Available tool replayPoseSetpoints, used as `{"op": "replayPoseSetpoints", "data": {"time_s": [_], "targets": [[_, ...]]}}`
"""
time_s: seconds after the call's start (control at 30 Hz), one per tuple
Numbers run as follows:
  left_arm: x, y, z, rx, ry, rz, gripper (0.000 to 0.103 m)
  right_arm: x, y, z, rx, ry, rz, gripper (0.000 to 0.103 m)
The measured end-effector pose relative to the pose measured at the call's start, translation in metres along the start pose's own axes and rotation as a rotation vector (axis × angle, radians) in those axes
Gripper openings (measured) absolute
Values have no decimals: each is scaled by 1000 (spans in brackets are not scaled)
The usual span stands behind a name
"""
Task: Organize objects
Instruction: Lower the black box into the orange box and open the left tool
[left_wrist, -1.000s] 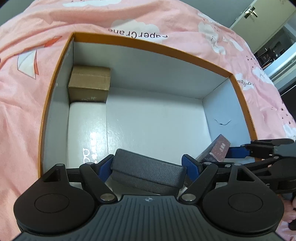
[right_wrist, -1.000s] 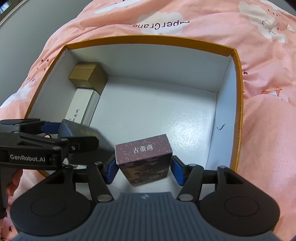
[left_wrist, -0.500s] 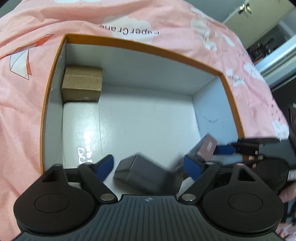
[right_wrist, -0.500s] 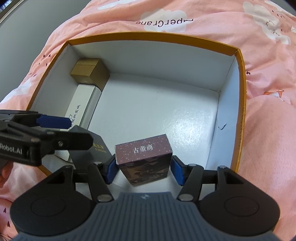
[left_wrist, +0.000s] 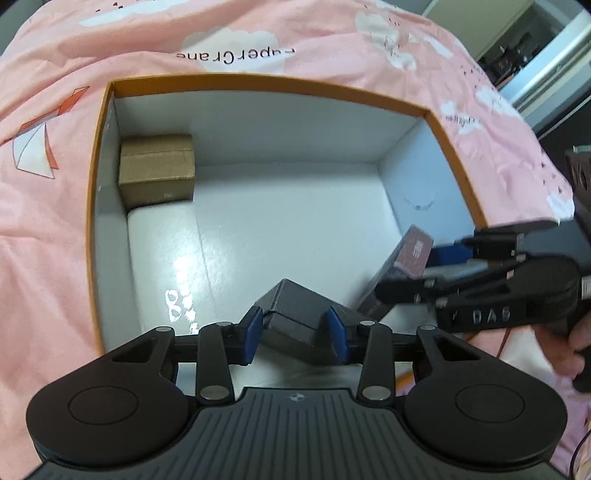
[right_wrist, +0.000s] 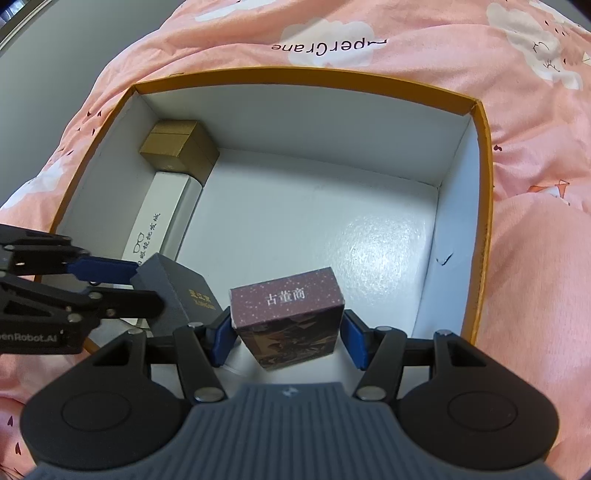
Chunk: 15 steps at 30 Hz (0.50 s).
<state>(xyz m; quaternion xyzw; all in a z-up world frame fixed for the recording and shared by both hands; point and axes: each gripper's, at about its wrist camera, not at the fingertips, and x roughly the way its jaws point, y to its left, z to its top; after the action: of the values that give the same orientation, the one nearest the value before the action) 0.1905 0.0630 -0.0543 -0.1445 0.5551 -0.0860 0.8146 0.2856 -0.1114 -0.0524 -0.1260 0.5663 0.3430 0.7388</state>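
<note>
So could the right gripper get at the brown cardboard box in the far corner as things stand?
Probably not yet: the right gripper is shut on the maroon box. The path to the brown cardboard box looks open.

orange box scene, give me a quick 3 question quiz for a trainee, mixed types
1. True or false: the brown carton sits in a far corner of the orange box, with the long white box directly in front of it.
2. Which tool grips the maroon box? A) left tool B) right tool C) neither
3. Fill in: the left tool is shut on the dark ____ box.

Key: 1 true; 2 B; 3 grey
</note>
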Motion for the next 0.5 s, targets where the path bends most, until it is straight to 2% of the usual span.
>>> {"op": "replayPoseSetpoints", "data": {"time_s": [0.3, 0.37, 0.43, 0.5], "targets": [[18, -8, 22, 14, -53, 21, 43, 6, -4, 12, 19, 0, 16, 62], [24, -8, 26, 23, -48, 51, 41, 7, -6, 14, 26, -1, 19, 62], [30, -8, 29, 42, -42, 114, 39, 9, -8, 17, 37, -2, 21, 62], [34, -4, 31, 38, -38, 123, 39, 11, -10, 21, 49, -4, 23, 62]]}}
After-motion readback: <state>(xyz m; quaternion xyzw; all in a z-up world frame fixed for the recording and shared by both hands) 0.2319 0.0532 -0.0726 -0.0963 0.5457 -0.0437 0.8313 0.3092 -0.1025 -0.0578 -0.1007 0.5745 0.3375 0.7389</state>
